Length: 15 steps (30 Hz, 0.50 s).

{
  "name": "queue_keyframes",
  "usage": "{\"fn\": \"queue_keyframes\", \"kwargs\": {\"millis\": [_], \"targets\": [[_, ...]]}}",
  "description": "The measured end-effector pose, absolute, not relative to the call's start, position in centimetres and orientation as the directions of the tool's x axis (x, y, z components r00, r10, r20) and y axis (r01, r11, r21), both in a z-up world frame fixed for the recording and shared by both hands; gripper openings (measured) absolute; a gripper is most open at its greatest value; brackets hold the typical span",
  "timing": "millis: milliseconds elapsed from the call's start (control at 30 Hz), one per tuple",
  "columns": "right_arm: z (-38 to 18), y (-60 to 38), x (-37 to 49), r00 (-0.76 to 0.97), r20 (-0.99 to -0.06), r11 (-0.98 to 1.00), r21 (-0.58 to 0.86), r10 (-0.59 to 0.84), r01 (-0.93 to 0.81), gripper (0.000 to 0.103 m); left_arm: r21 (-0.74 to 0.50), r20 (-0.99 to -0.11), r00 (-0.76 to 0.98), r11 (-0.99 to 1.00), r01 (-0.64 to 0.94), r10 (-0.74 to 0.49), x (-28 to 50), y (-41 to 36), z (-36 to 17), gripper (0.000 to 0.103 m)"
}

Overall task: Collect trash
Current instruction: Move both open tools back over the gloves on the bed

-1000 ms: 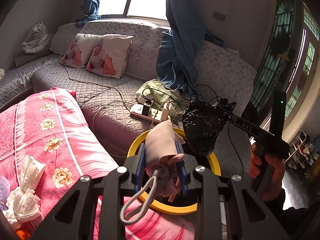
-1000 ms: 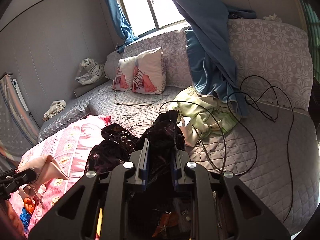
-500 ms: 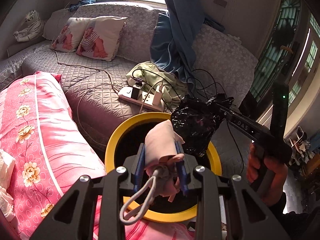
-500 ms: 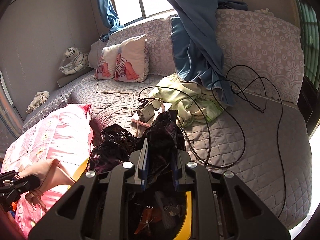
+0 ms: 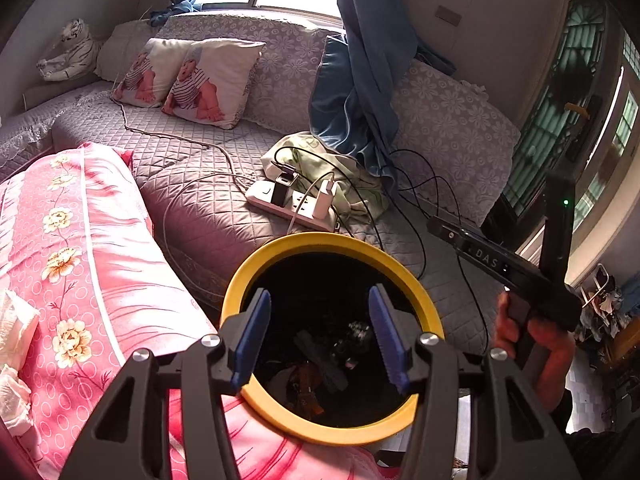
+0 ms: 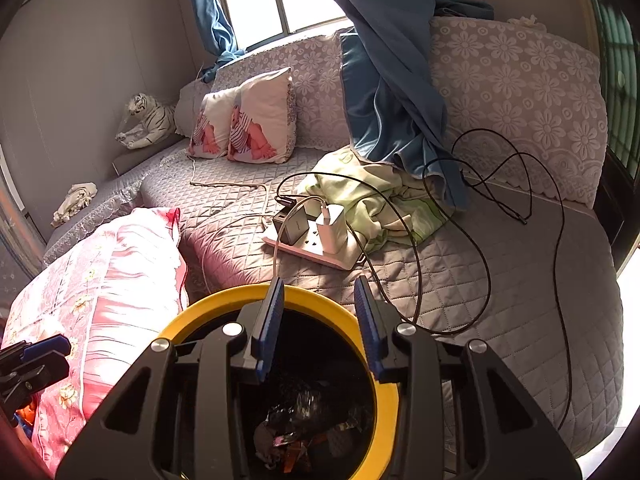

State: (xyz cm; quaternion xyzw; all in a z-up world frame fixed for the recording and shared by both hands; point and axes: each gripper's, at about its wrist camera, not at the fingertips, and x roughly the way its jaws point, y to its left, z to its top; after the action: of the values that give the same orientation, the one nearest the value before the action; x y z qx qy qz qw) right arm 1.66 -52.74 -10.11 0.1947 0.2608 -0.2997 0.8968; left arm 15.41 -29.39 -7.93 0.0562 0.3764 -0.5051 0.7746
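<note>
Below both opening grippers' fingers (image 5: 251, 336), trash (image 6: 304, 412) lies in bin (image 5: 256, 264)

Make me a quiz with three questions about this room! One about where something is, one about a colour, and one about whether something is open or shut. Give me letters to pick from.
1. Where is the power strip?
A. on the grey quilted sofa
B. inside the bin
C. on the windowsill

2. What colour is the rim of the bin?
A. red
B. yellow
C. green

3. How is the left gripper right now?
A. shut on a cloth
B. shut on a black bag
C. open with nothing between its fingers

Answers:
1. A, it lies on the sofa seat beside the green cloth.
2. B, a yellow ring runs round the dark opening.
3. C, its jaws are opening over the bin and only the trash far below shows between them.
</note>
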Motion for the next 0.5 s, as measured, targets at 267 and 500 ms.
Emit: {"fn": "queue_keyframes", "kwargs": {"millis": [267,500], "targets": [[-8.5,-50.0,3.1,0.743,-0.563,0.804,0.214,-0.362,0.555,0.034,-0.277,-0.612,0.295,0.549,0.789,-0.734,16.2,-24.5,-5.7,0.048],[-7.0,-45.4,6.1,0.815,-0.54,0.883,0.254,-0.209,0.394,0.035,-0.249,-0.588,0.418,0.647,0.721,-0.692,16.8,-16.8,-3.7,0.048]]}}
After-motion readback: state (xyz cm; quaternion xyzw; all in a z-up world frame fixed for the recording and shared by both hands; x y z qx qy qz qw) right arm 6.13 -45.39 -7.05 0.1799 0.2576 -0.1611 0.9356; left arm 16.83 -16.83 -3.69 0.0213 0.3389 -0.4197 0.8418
